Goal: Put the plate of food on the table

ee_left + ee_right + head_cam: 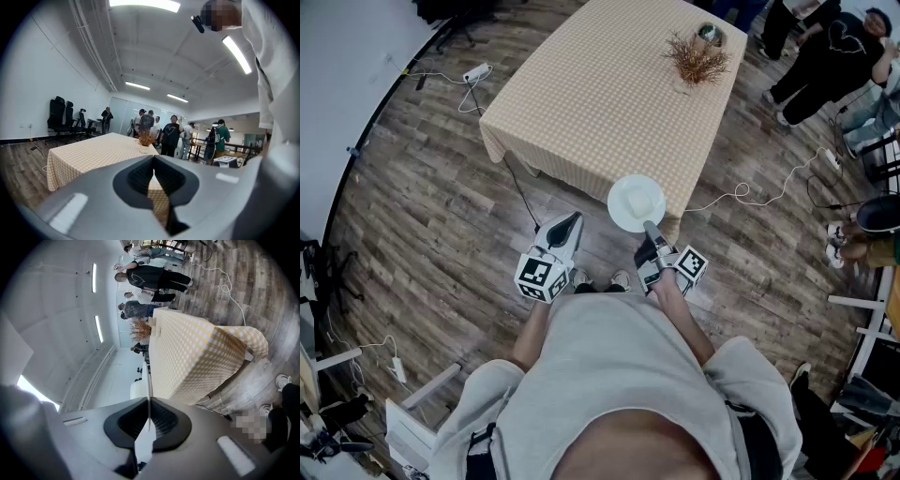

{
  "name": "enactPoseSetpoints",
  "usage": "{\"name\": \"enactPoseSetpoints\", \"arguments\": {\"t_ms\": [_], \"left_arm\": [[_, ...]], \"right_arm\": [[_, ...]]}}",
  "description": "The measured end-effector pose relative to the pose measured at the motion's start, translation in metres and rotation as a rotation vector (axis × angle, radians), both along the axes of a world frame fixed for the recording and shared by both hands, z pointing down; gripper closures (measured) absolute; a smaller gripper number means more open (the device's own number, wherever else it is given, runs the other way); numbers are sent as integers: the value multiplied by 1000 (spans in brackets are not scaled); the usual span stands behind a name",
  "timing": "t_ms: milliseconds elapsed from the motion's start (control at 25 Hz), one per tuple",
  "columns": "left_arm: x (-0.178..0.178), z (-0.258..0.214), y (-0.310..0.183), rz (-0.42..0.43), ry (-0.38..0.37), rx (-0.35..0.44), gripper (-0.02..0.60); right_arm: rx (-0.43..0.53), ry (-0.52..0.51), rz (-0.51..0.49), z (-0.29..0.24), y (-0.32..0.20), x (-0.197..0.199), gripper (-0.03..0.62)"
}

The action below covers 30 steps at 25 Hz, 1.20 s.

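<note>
I hold a white round plate (636, 202) with a pale piece of food (638, 200) on it, level, just in front of the table's near corner. My right gripper (650, 228) is shut on the plate's near rim. In the right gripper view the plate (149, 385) appears edge-on as a thin white line clamped between the pads. The table (600, 94), (89, 154), (187, 357) wears a tan checked cloth. My left gripper (573, 219), (153, 174) hangs beside the plate, shut and holding nothing.
A vase of dried twigs (697, 58) stands at the table's far right end. Several people (830, 56) stand beyond the table on the right. Cables (769, 192) and a power strip (475, 72) lie on the wooden floor. Office chairs (63, 117) stand by the far wall.
</note>
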<state>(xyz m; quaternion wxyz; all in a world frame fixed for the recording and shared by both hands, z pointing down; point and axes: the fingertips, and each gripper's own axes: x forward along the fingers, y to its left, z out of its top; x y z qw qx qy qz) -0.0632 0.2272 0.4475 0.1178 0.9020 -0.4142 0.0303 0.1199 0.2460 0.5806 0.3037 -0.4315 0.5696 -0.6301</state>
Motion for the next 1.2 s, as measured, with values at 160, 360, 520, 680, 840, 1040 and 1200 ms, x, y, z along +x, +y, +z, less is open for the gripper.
{"name": "enactPoseSetpoints", "arguments": {"t_ms": [160, 360, 520, 680, 840, 1040, 1200], "left_arm": [[2, 0, -1, -2, -4, 1, 572], [8, 0, -1, -6, -11, 0, 572], [12, -1, 1, -8, -11, 0, 571], [22, 0, 4, -10, -15, 0, 571], [29, 0, 7, -17, -22, 1, 572], [39, 0, 6, -25, -27, 4, 571], [48, -2, 5, -33, -26, 9, 571]], "right_arm": [[-2, 1, -7, -1, 0, 3, 582], [-2, -1, -12, 0, 2, 9, 582], [-7, -11, -12, 2, 5, 11, 582], [-9, -14, -17, 5, 6, 20, 576], [0, 13, -33, 4, 7, 27, 569], [16, 22, -32, 2, 3, 38, 579], [18, 13, -28, 1, -3, 44, 580]]}}
